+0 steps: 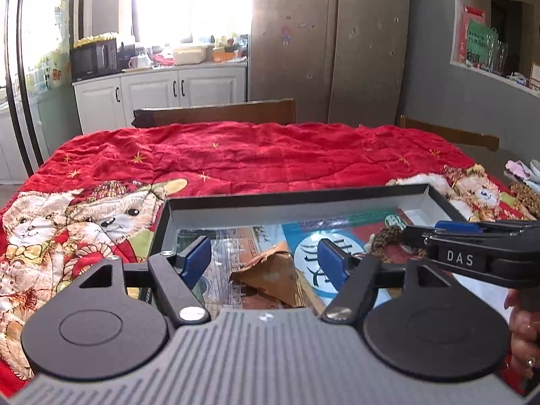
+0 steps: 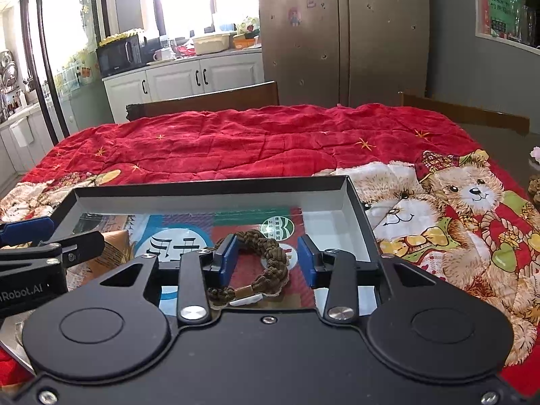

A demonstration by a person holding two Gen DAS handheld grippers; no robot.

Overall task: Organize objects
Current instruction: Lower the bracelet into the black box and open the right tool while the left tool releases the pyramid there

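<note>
In the box (image 2: 357, 202), the braided cord's (image 2: 270, 263) near end is hidden behind the right gripper's (image 2: 266, 260) body. The brown paper packet (image 1: 273, 273) beside it disappears under the left gripper (image 1: 265, 256), and the printing on the sheet (image 2: 189, 233) lining the box is partly covered and unreadable.

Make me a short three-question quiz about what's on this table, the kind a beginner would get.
1. True or false: the brown braided cord bracelet lies inside the shallow black cardboard tray.
2. Which gripper has the crumpled brown paper packet ahead of it: (a) left gripper or (b) right gripper?
3. What covers the table under the tray?

Key: 1 true. 2 (a). 3 a red quilted cloth with teddy bears.
</note>
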